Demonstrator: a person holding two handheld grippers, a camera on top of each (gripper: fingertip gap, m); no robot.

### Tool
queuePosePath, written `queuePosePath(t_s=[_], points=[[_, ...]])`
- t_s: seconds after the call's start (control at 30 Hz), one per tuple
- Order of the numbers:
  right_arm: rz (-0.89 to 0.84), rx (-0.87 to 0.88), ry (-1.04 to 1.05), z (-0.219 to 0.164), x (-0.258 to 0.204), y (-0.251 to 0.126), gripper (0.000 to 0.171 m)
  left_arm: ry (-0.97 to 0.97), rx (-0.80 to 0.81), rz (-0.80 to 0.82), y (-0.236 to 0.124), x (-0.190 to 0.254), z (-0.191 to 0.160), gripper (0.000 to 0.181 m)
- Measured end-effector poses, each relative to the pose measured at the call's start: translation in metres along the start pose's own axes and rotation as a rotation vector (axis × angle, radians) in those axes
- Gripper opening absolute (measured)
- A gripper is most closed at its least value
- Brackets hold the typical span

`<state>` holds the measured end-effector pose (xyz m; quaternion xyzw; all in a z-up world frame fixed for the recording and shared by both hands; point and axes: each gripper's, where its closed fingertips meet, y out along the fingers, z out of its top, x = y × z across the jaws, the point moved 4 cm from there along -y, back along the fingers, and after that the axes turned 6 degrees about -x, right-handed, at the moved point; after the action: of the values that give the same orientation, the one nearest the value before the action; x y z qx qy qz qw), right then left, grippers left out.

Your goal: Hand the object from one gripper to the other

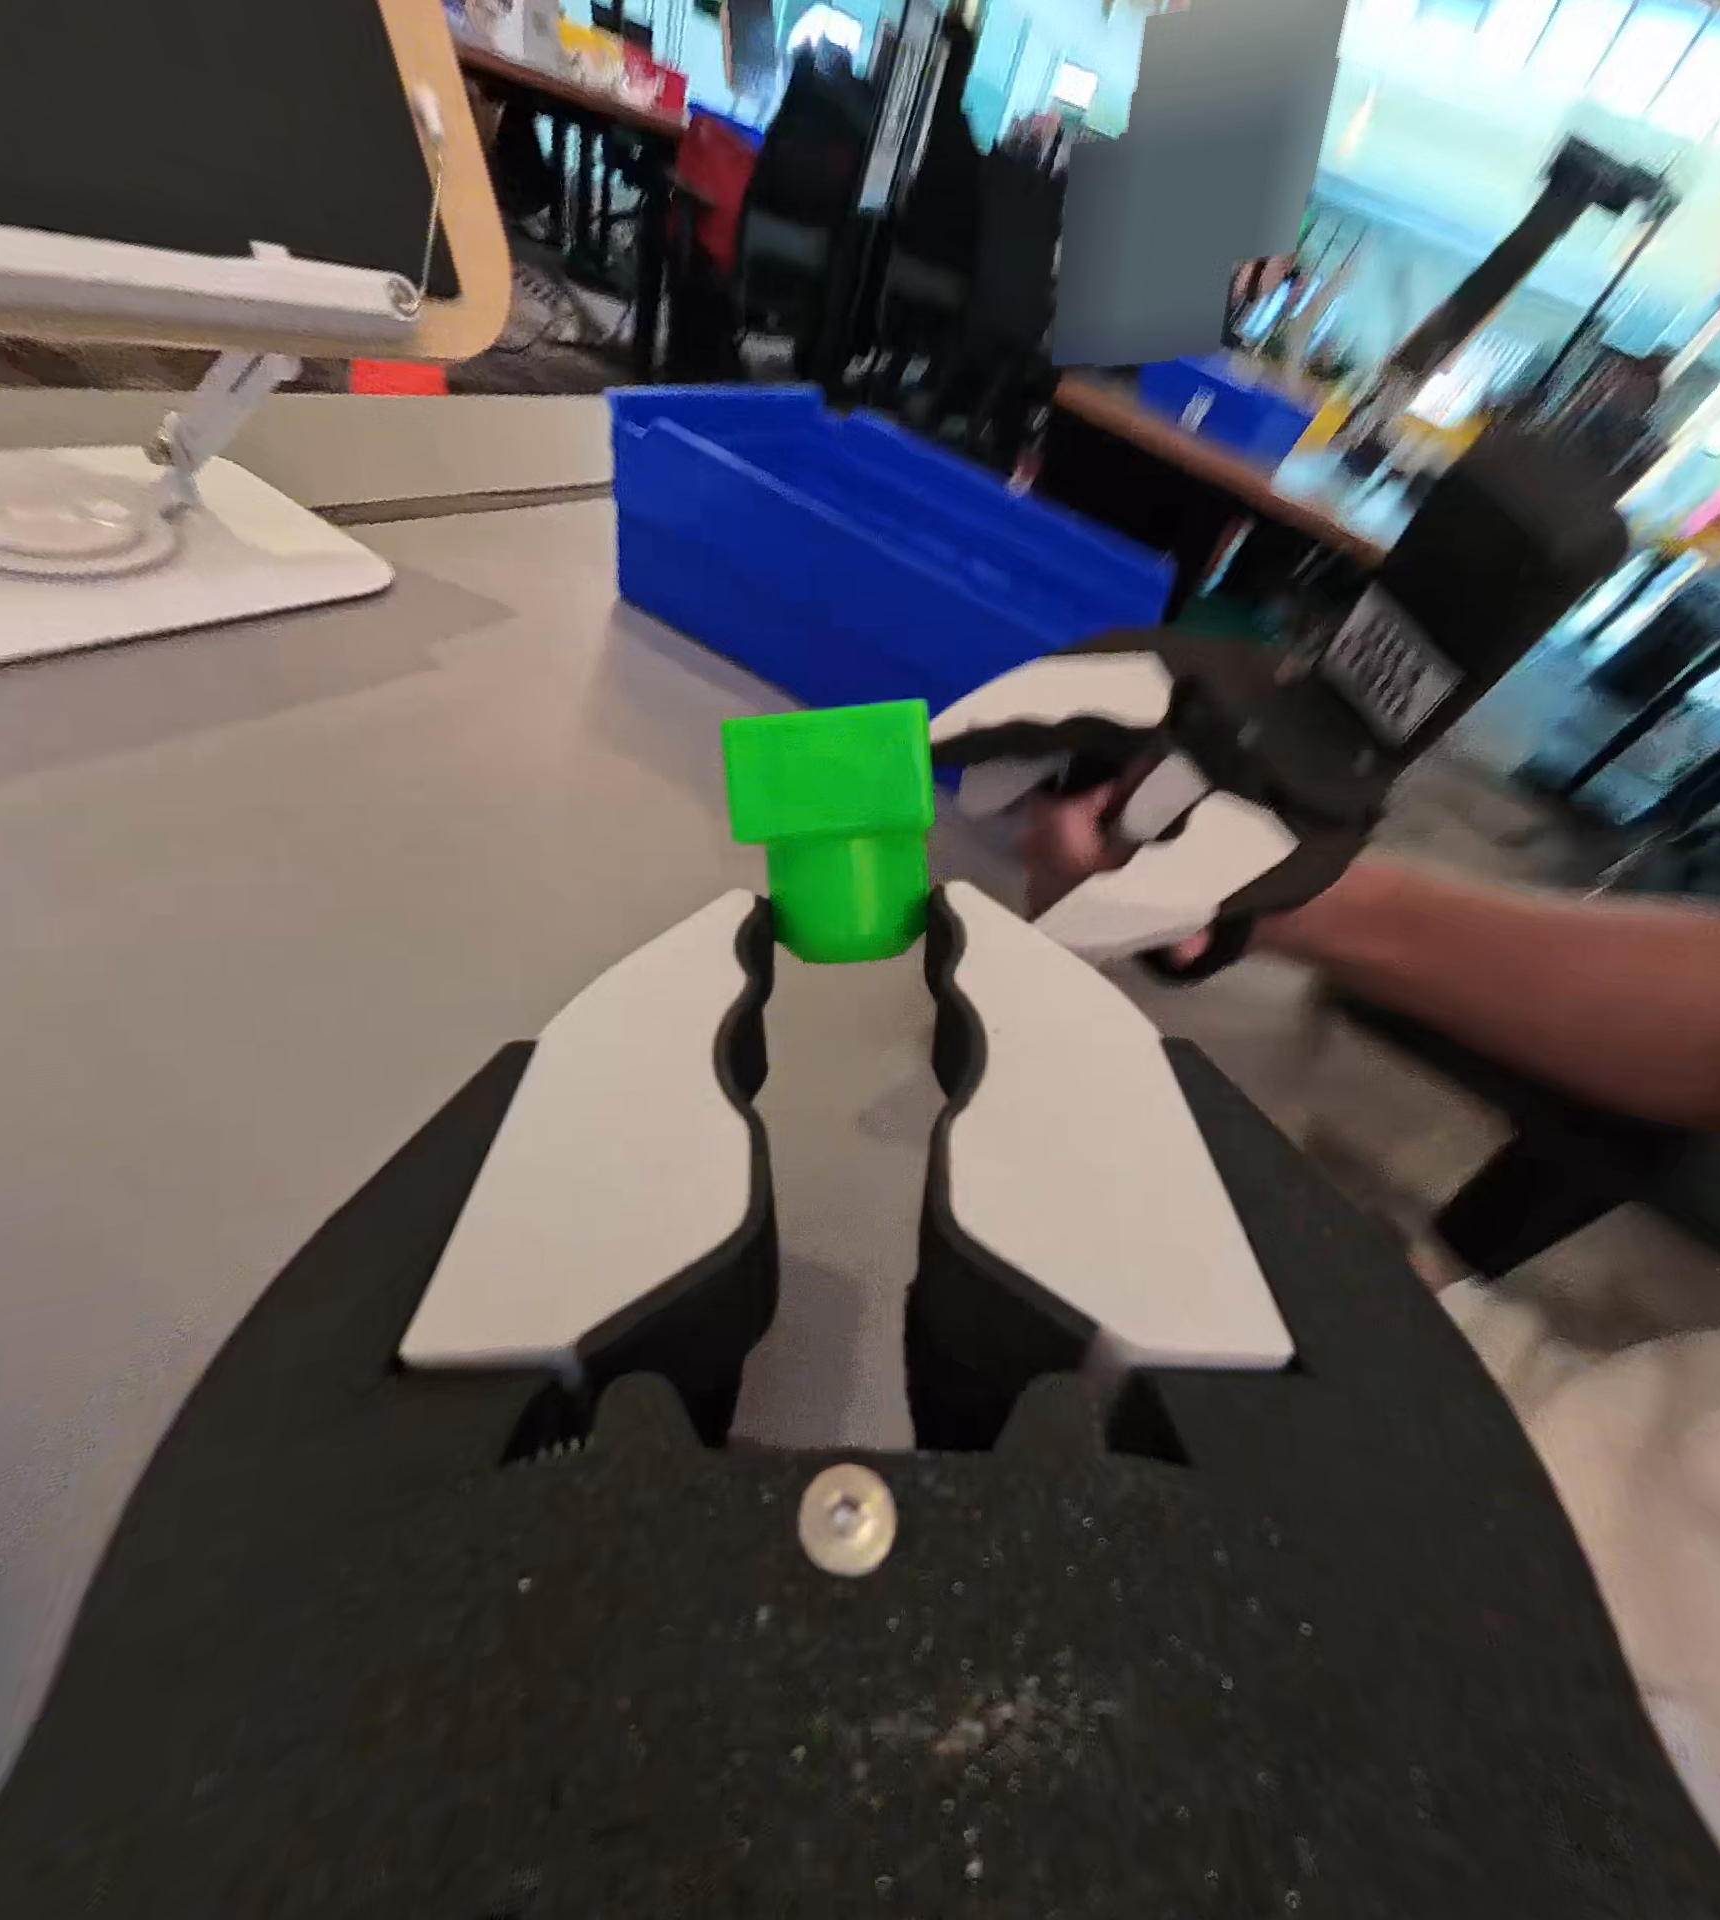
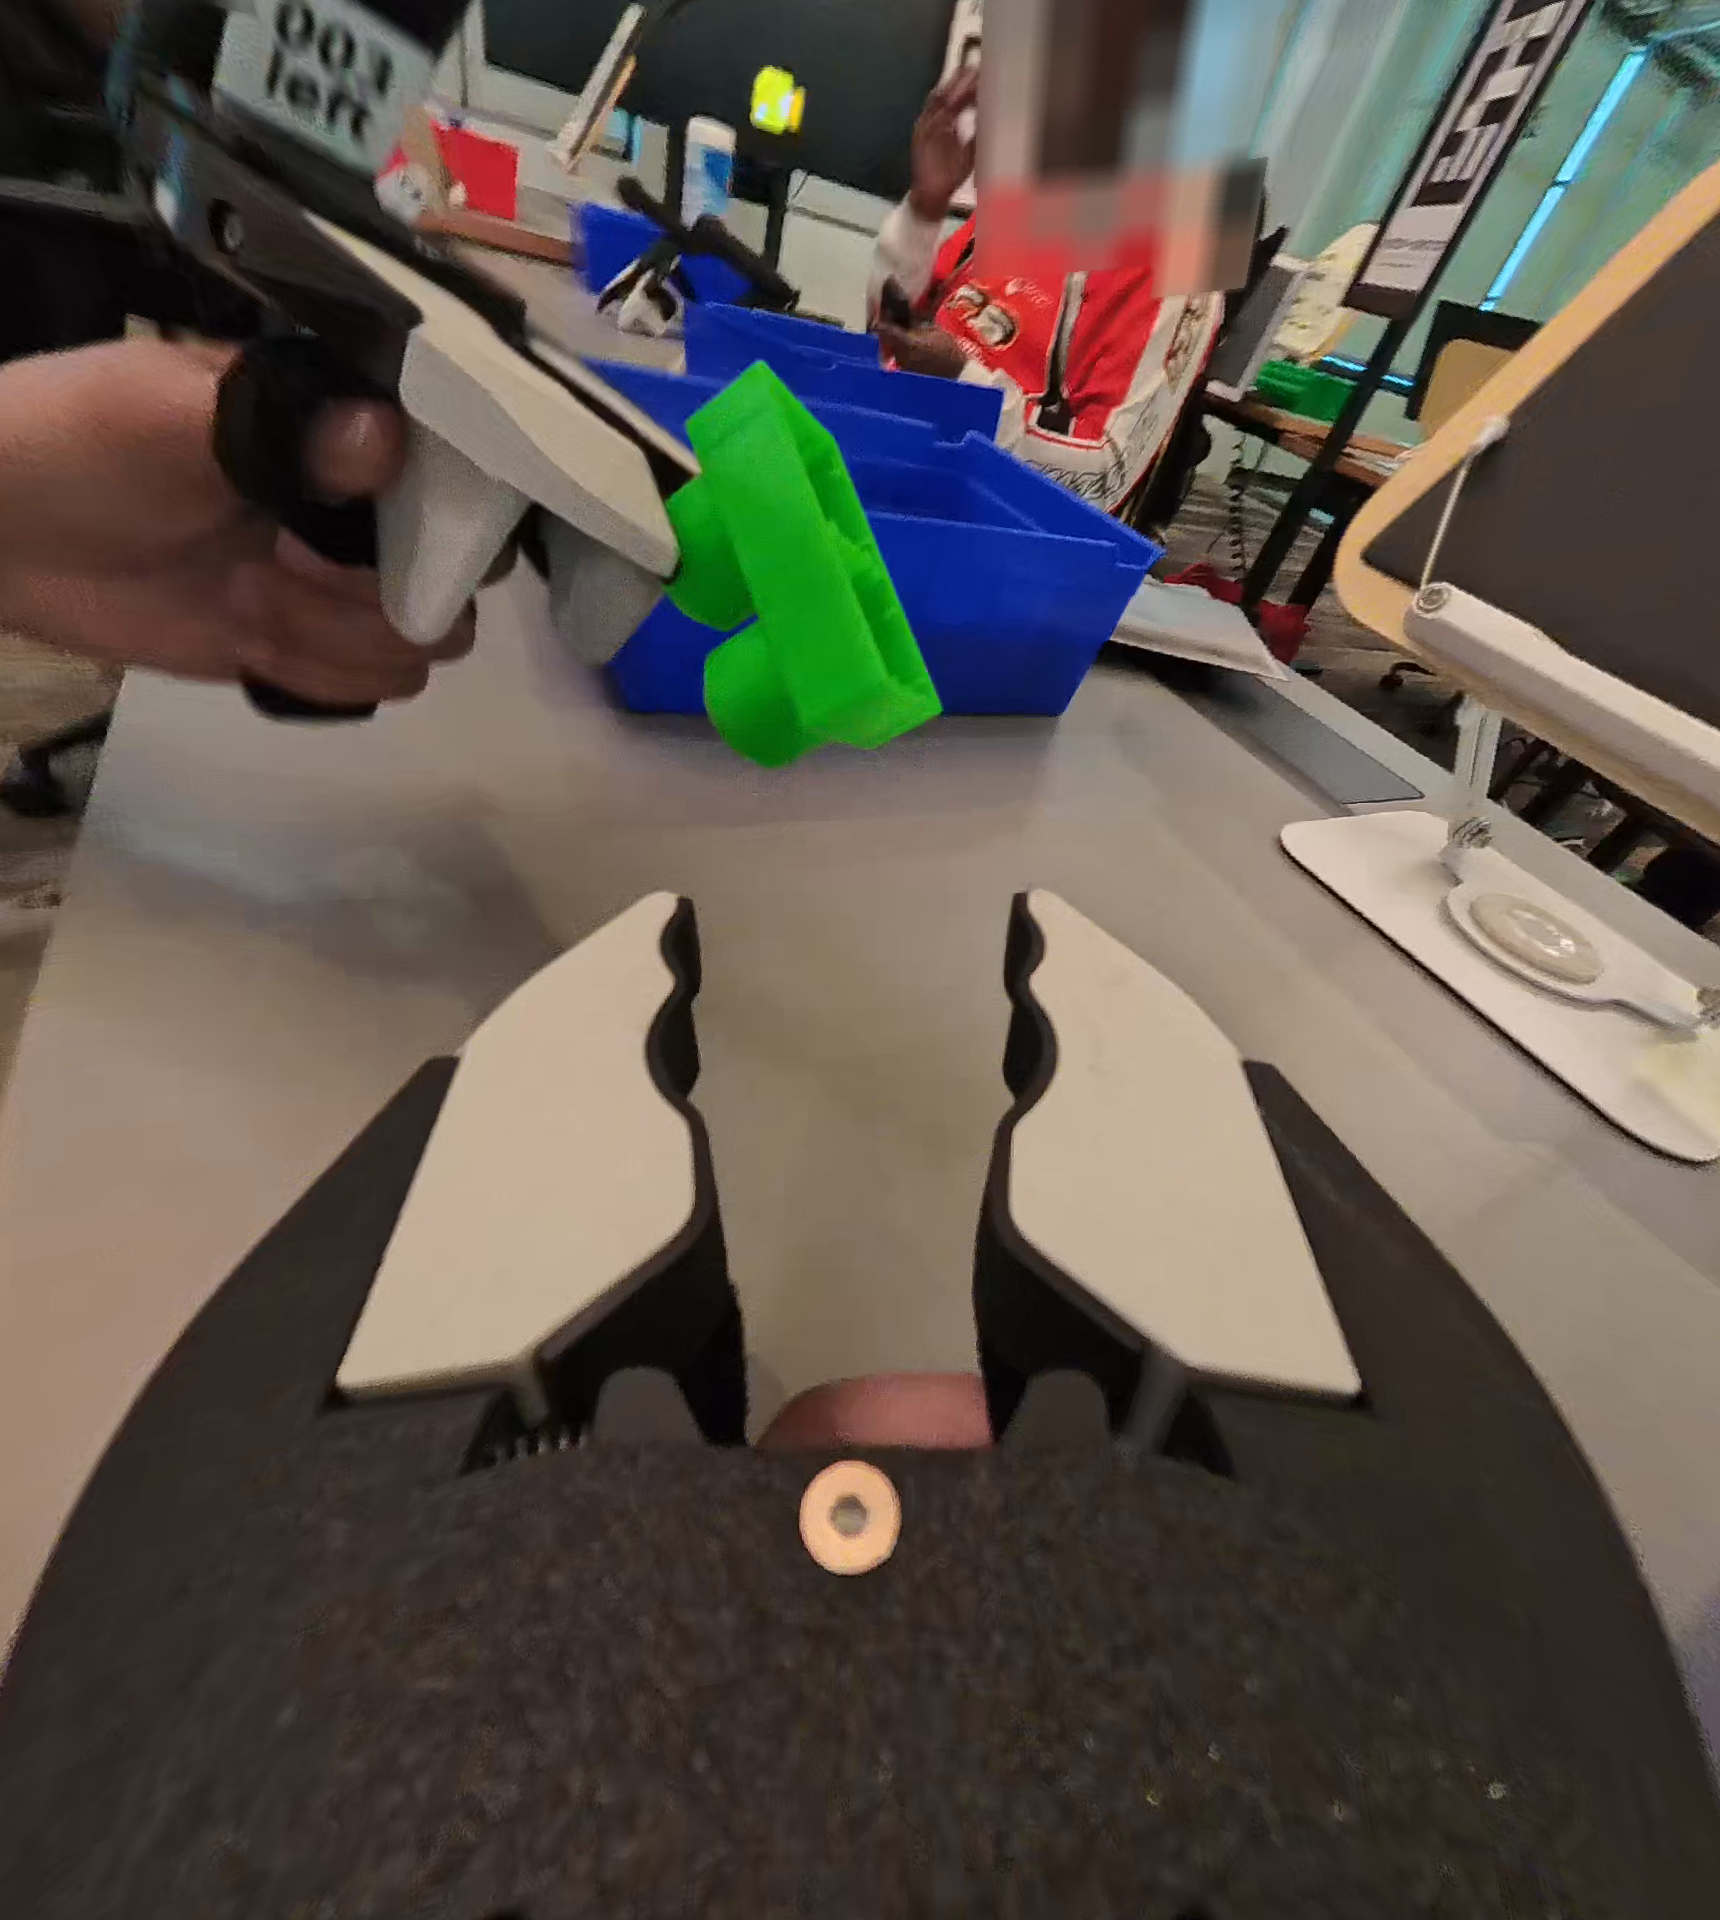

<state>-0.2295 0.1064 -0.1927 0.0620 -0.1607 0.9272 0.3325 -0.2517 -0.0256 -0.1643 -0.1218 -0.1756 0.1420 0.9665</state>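
A bright green plastic block (image 1: 828,800) with round pegs is held above the grey table (image 1: 316,831). My left gripper (image 1: 848,920) is shut on one of its pegs at the fingertips. In the right wrist view the same green block (image 2: 794,561) hangs from the left gripper (image 2: 674,530), which a hand holds at upper left. My right gripper (image 2: 848,925) is open and empty, low over the table, short of the block. It also shows in the left wrist view (image 1: 1022,769), to the right of the block, blurred.
A blue bin (image 1: 866,551) stands on the table behind the block, also in the right wrist view (image 2: 1001,582). A white tablet stand (image 1: 108,540) holds a dark screen at one side (image 2: 1562,966). A person in red sits beyond the table (image 2: 1074,343).
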Motion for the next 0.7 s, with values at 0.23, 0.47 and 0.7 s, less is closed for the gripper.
queuePosePath(t_s=[0.23,0.47,0.7], points=[[0.436,0.298,0.664,0.037,-0.025,0.009,0.058,-0.227,0.195,-0.298,0.000,0.017,0.008,0.027],[0.609,0.383,0.904,0.038,-0.021,0.007,0.029,-0.204,0.218,-0.347,0.011,0.032,0.004,0.027],[0.618,0.292,0.857,0.028,-0.013,0.005,0.029,-0.091,0.066,-0.313,0.018,0.031,-0.009,0.028]])
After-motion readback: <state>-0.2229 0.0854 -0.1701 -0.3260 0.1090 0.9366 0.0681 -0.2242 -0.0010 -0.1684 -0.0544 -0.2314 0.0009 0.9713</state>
